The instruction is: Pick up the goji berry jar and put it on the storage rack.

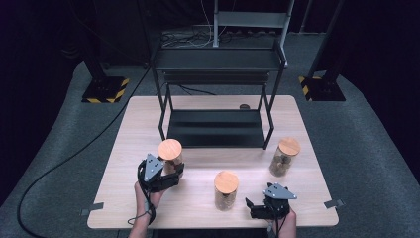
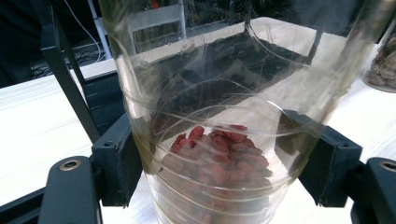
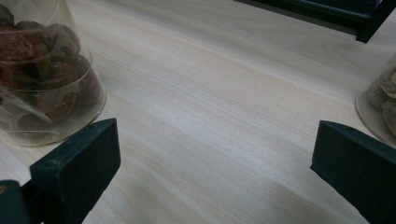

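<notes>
Left hand-held gripper clamps the glass jar — both black pads press flat against its clear wall, one on each side. That jar is a tall cylinder with a round wooden lid and a low heap of red dried berries at its bottom; it stands on the pale wood counter, near the left front, just before the black metal rack. Right hand-held gripper rests low at the counter's front right — jaws spread wide, nothing between them.
</notes>
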The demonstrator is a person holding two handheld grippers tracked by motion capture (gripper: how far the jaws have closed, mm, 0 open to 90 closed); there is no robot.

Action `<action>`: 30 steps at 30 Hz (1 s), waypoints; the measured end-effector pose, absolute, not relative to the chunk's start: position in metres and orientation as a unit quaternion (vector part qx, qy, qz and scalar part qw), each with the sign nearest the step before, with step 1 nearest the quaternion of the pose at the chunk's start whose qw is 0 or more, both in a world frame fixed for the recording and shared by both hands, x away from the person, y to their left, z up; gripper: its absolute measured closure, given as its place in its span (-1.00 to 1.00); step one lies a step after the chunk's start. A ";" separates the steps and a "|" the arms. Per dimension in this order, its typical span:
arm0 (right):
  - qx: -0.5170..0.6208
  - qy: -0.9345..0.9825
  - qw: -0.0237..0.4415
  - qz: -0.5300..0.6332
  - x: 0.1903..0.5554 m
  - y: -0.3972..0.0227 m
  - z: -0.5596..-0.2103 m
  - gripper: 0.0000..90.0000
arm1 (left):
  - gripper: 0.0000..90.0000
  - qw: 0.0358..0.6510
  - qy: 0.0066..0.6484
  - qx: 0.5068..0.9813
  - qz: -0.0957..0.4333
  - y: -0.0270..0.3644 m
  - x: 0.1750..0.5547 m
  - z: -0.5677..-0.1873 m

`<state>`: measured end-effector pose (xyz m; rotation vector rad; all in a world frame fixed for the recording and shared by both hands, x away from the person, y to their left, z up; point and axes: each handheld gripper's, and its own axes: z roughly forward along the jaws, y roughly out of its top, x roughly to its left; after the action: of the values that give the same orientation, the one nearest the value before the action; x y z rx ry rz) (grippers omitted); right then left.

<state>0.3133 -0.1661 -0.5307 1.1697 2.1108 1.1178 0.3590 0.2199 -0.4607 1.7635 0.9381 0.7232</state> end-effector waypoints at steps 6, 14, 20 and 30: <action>0.427 0.772 0.238 0.408 0.313 -0.166 -0.531 -0.99 | -0.45 0.488 0.388 0.725 0.292 0.221 0.364 -0.461; 0.427 0.770 0.239 0.408 0.313 -0.166 -0.531 -0.99 | -0.45 0.490 0.386 0.725 0.291 0.219 0.368 -0.460; 0.427 0.771 0.239 0.408 0.313 -0.166 -0.531 -0.99 | -0.45 0.491 0.386 0.725 0.291 0.218 0.371 -0.460; 0.428 0.770 0.241 0.408 0.313 -0.166 -0.531 -0.99 | -0.45 0.492 0.387 0.724 0.288 0.218 0.375 -0.459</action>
<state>0.3130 -0.1659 -0.5307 1.1696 2.1052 1.1152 0.3752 0.2176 -0.4594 1.7577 0.9400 0.6995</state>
